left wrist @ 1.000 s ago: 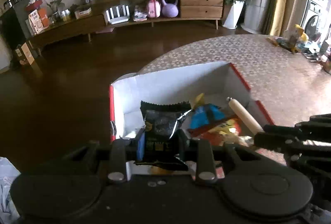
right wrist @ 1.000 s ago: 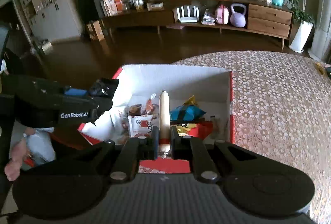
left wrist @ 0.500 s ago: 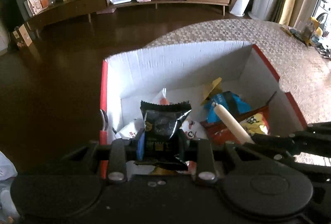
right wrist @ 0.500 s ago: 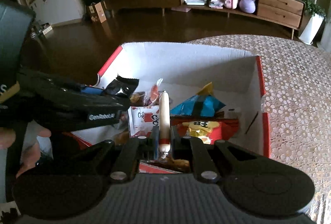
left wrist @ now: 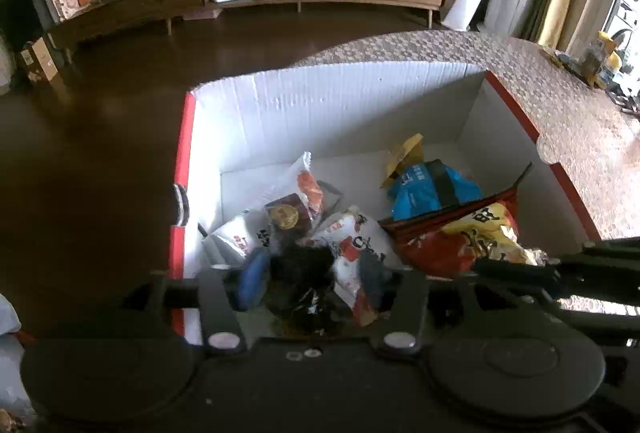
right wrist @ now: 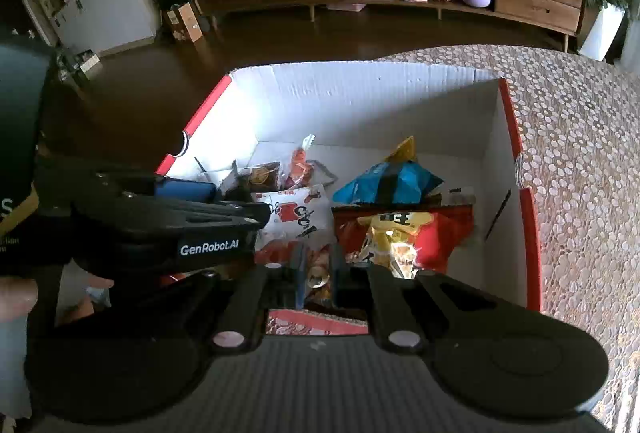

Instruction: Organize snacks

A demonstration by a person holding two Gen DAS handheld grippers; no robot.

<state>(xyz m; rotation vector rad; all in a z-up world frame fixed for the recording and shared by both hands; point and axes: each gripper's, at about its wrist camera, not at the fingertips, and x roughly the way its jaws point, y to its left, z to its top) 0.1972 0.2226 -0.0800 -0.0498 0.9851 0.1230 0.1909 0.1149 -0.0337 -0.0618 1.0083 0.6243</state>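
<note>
Snack box on patterned bench, both claws over its near edge.

Left claw: released, spread wide, a black packet blurred between the fingers, contact unclear. Right claw: nearly closed; cannot tell if anything is gripped. Inside box: blue bag toward the back, red-yellow bag in front of it, white packet left of that.

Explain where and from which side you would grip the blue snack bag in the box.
Probably the yellow flap at its far end, pinched from above. The blue bag is puffed and wedged against the red-and-yellow bag, while that flat flap sticks up free.
</note>
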